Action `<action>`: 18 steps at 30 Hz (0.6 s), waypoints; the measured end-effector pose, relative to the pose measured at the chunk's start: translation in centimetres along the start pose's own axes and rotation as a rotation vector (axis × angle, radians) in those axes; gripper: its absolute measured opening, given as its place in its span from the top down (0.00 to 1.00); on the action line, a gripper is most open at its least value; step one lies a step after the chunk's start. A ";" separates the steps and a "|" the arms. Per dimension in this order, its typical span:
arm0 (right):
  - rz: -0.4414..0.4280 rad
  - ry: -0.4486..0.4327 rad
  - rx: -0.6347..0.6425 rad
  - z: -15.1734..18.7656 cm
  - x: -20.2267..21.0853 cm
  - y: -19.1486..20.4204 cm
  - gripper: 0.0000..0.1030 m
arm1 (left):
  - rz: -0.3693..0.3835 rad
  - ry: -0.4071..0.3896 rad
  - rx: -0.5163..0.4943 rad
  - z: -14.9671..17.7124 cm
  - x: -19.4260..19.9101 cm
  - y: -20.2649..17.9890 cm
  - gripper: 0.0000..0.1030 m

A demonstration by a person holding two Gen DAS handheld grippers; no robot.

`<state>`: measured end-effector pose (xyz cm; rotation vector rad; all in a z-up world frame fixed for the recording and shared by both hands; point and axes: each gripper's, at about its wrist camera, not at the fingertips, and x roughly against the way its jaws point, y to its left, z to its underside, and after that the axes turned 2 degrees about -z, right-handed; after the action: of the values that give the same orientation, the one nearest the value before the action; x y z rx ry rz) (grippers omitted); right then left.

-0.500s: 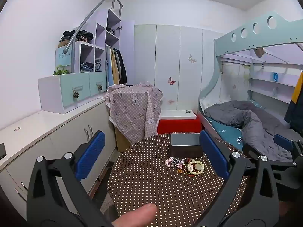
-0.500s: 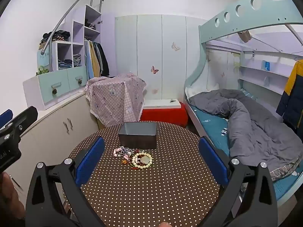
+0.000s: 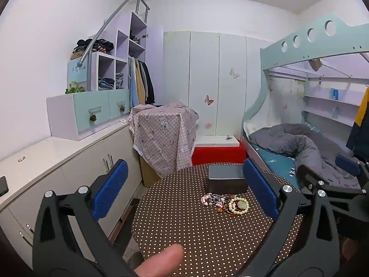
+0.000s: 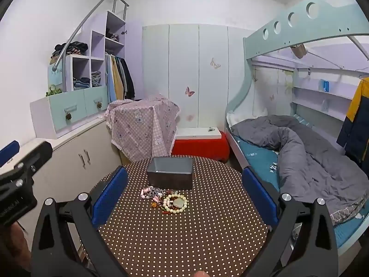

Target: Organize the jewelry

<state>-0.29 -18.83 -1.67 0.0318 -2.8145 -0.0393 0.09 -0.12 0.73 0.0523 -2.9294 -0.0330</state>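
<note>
Both grippers are held above the round polka-dot table (image 4: 207, 230) with jaws spread wide and nothing between them. The left gripper (image 3: 184, 191) frames the jewelry pile (image 3: 224, 203) at 2 o'clock of its gap; the right gripper (image 4: 184, 194) frames the pile at 12 o'clock, centred. The grey box (image 4: 170, 176) stands just behind the pile. Only the left view shows a thumb (image 3: 161, 262); only the right view shows the box's open interior.

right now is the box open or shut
Open: the box has no lid, and its grey inner walls show. What its floor holds is hidden.
</note>
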 end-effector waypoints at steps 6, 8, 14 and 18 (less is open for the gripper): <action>-0.004 -0.013 0.002 -0.7 -0.2 0.0 0.07 | 0.004 -0.005 0.008 0.2 0.7 -0.3 0.05; -0.006 -0.017 0.001 -0.8 -0.2 0.0 0.07 | 0.001 -0.003 0.011 0.1 0.7 -0.5 0.05; -0.004 -0.027 -0.002 -1.0 -0.1 -0.2 0.07 | 0.004 0.011 0.016 -0.2 0.1 -0.3 0.05; -0.001 -0.033 0.001 -1.3 -0.3 -0.1 0.07 | 0.022 0.006 0.047 -0.3 0.0 0.0 0.05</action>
<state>0.40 -18.92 -0.58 0.0334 -2.8477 -0.0394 0.13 -0.17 1.04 0.0269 -2.9248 0.0395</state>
